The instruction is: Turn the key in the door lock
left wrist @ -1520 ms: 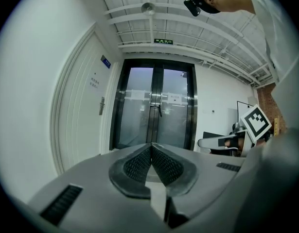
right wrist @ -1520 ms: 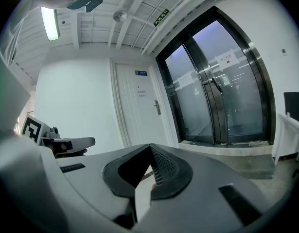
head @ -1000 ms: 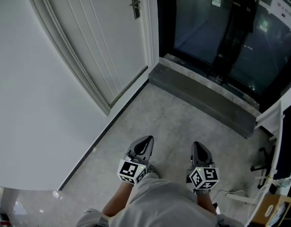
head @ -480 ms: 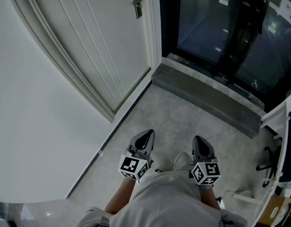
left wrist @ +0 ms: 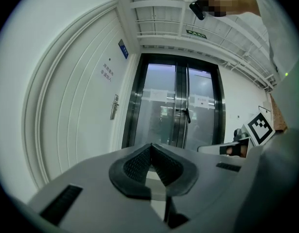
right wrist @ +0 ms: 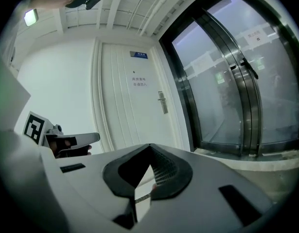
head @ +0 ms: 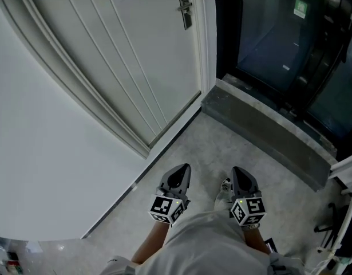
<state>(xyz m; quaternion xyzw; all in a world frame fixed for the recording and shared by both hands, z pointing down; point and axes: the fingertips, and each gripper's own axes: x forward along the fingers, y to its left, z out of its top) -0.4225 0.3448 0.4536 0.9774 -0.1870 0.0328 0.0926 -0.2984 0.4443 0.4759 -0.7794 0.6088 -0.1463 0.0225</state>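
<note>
Two hand-held grey grippers sit low and side by side, pointing roughly level: left gripper (head: pixel 178 175) and right gripper (head: pixel 242 176), both over the grey concrete floor (head: pixel 233 148). Left fingers (left wrist: pixel 137 166) pressed together, nothing between them; right fingers (right wrist: pixel 164 171) also closed tip to tip. The metal door lock plate with lever handle (head: pixel 185 7) on the white panelled door (head: pixel 135 50) lies well ahead, up-left of both, well apart from the fingers

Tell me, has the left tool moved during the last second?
Yes. The left tool has advanced toward the white door: the strip of floor between it and the foot of the door frame is shorter than before.
</note>
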